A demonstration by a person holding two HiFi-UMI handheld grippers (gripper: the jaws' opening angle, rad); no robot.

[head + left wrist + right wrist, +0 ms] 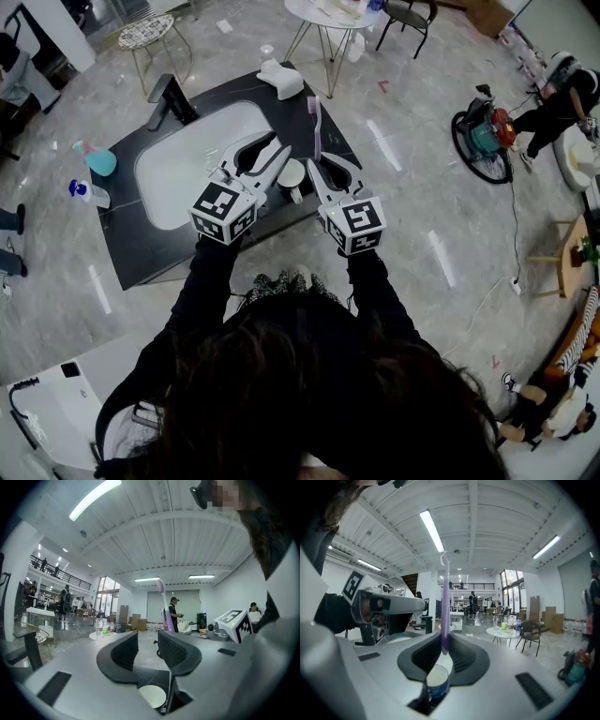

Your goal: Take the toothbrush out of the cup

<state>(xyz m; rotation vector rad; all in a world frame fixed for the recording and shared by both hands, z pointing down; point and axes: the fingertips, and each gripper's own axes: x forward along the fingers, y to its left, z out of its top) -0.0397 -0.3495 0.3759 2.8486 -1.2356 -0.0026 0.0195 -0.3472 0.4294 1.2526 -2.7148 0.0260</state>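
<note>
the person is standing over a dark counter [141,244] with a white sink [183,164] sunk into it, holding both tools out level in front of them. the right gripper [328,169] is pinching the purple toothbrush [317,117] low on its handle, both jaws pressing on it. the brush is standing upright with its bristle end at the top [445,558]. looking along that gripper [443,644], the brush's lower end is hanging just above the white cup [436,680], which has a blue label and is sitting below the jaws.

the left gripper [272,155] is sitting just beside the right one, its jaws standing well apart with nothing between them [146,649]. the cup [292,174] is standing on the counter at the sink's edge, between the two grippers and just off the left one's fingertips. from the left gripper's side, the toothbrush [164,606] is showing upright beyond its right-hand jaw.

a black faucet [169,98] is rising at the sink's far end, and a teal bottle [99,161] is standing off to the left.
</note>
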